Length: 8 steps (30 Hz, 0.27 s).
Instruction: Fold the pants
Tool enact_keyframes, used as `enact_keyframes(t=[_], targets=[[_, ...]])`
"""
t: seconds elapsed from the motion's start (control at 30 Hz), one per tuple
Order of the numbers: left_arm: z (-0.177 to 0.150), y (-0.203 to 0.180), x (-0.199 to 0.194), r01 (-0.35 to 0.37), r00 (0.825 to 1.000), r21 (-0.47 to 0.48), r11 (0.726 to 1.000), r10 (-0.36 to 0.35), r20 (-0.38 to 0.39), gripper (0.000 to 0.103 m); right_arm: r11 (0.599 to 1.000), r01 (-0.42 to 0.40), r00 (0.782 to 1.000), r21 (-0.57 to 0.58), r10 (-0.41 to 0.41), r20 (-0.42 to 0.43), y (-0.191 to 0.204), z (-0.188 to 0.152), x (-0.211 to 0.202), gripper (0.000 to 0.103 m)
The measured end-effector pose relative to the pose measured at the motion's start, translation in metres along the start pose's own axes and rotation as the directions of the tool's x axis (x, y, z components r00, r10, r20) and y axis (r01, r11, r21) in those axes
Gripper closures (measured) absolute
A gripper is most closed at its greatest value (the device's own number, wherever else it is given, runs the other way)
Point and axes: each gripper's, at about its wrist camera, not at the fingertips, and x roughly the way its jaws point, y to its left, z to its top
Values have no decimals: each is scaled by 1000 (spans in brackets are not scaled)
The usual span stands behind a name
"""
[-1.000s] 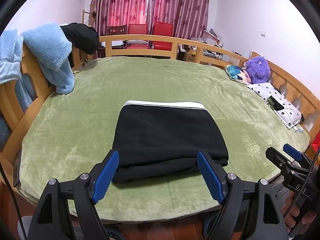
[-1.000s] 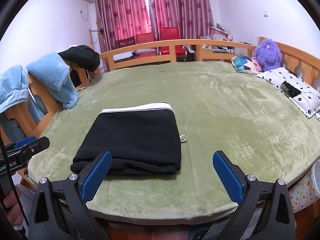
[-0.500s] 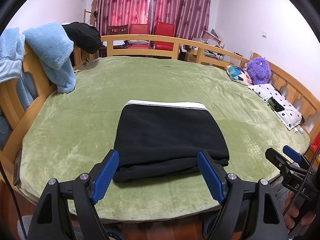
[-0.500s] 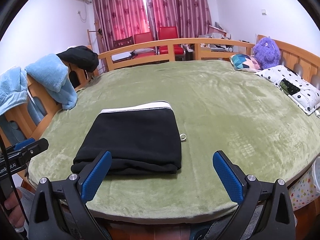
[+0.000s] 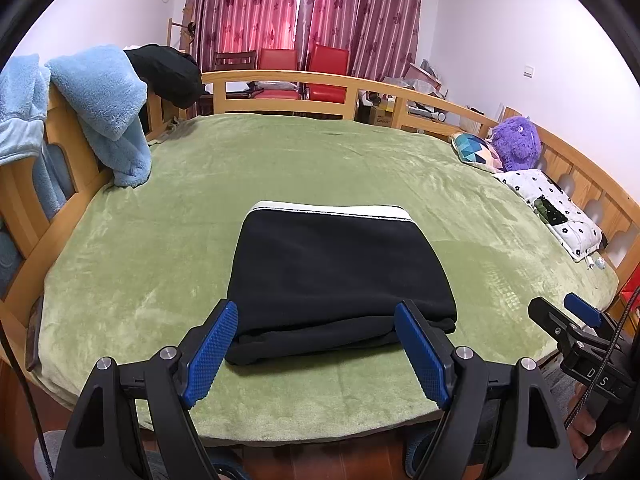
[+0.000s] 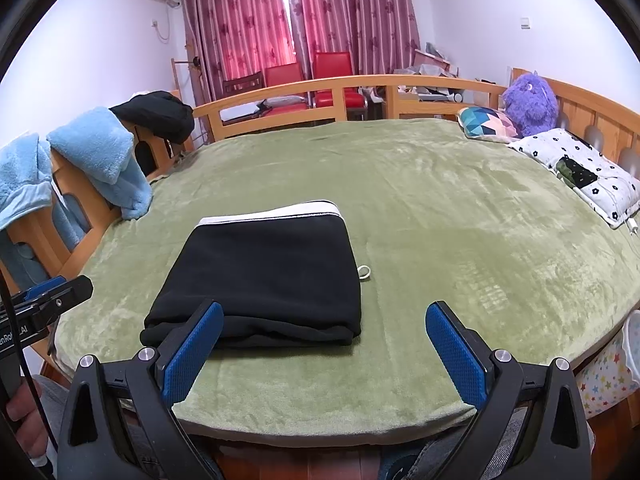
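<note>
Black pants (image 5: 340, 276) lie folded in a compact rectangle near the front edge of the green bed (image 5: 160, 248) — unmoved over the last second. Left tool (image 5: 316, 350) and right tool (image 6: 324, 350) hover wide open, empty; folding looks finished.

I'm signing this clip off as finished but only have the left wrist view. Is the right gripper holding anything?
Observer: No. The right gripper is open and grips nothing; the folded pants lie flat ahead of it.
Operator: Is anything sticking out on the pants' right side?
Observer: Yes, a small white cord loop lies on the green blanket beside their right edge.
Operator: How does the left gripper look from there?
Observer: The left gripper is at the bed's near left corner, clear of the pants.
</note>
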Motion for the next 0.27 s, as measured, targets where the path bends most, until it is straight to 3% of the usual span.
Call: enact_keyframes(t=[0.27], targets=[[0, -2, -1, -4, 1000, 0, 1000, 4, 3, 23, 1000, 1, 1000, -2, -1, 3, 0, 0, -1, 3]])
